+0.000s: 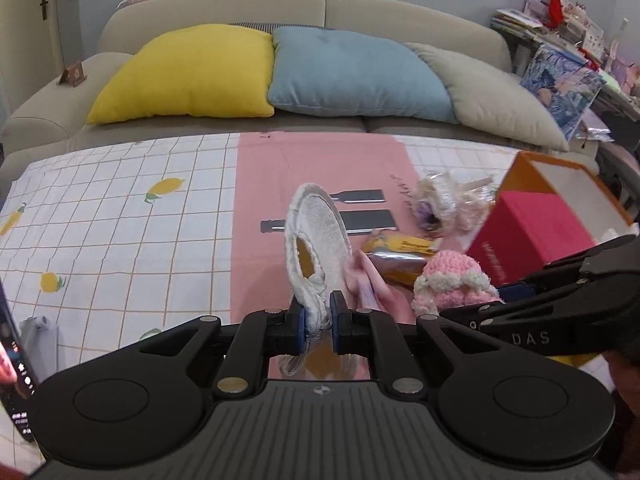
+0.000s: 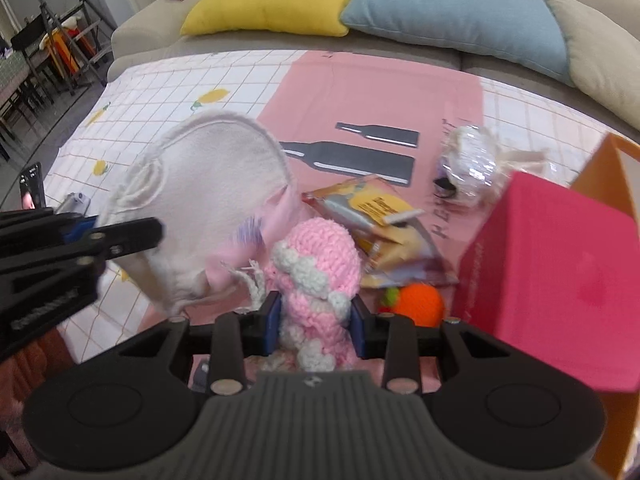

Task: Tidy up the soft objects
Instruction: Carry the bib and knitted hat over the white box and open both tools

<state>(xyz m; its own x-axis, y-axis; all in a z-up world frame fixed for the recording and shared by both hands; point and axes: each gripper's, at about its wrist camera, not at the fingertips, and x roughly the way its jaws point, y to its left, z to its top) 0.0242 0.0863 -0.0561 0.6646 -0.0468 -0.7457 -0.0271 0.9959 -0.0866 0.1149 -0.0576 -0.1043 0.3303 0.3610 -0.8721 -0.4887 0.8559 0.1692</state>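
My left gripper (image 1: 319,320) is shut on a white cloth drawstring pouch (image 1: 318,240) and holds it upright above the table; the pouch also shows in the right wrist view (image 2: 216,200). My right gripper (image 2: 316,320) is shut on a pink and white crocheted toy (image 2: 316,268), seen beside the pouch in the left wrist view (image 1: 452,280). A pink cloth (image 1: 368,284) lies between pouch and toy. An orange crocheted toy (image 2: 420,304) lies just right of the pink one.
A red box (image 2: 560,280) stands inside an orange box (image 1: 560,176) at the right. Yellow snack packets (image 2: 372,208) and a plastic-wrapped bundle (image 2: 472,164) lie on the pink mat (image 1: 320,160). A phone (image 2: 32,188) lies at the left. Cushions sit on the sofa (image 1: 304,8) behind.
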